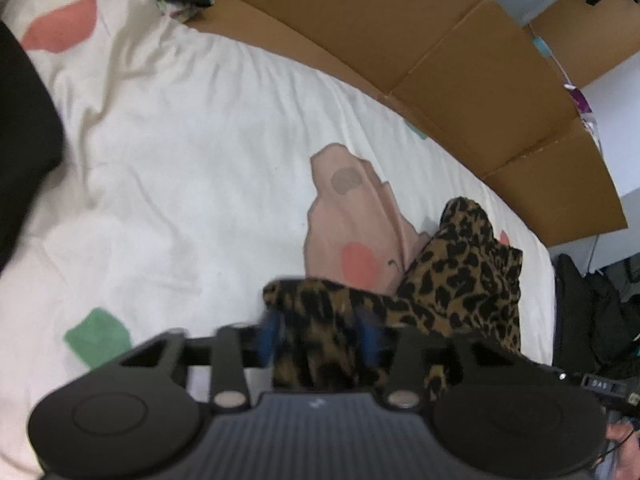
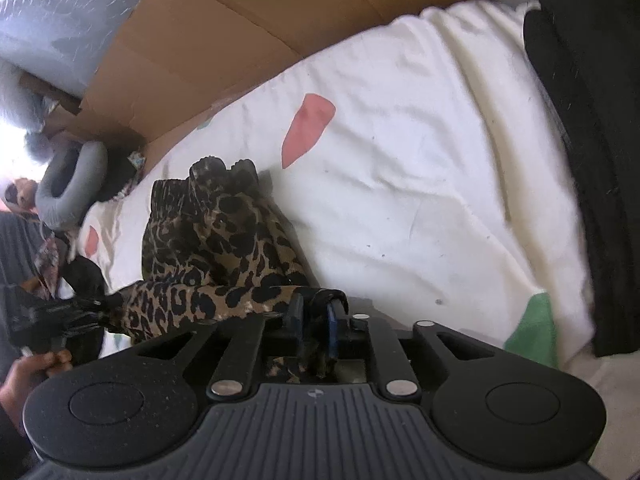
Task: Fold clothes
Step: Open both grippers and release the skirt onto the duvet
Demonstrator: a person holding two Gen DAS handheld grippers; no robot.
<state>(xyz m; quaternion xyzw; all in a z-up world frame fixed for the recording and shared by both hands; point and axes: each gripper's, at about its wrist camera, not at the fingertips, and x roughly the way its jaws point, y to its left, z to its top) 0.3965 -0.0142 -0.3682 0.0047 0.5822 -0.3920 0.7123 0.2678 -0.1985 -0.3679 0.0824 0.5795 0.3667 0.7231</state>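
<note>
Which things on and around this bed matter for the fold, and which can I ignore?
In the job:
- leopard-print garment, bunched on the bed sheet
- left gripper, fabric between its fingers
- right gripper, fabric between its fingers

Lying about:
- cardboard box along the bed's far side
- black fabric at the bed edge
- grey neck pillow

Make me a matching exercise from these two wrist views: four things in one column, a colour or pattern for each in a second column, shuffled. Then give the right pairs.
Things:
1. garment between the claws
2. flattened box along the far edge of the bed
3. bedsheet
4. neck pillow at the left of the right wrist view

Colours:
A. white with pink and green patches
B. grey
C. leopard print
D. plain brown cardboard

Pairs: 1-C, 2-D, 3-A, 4-B
</note>
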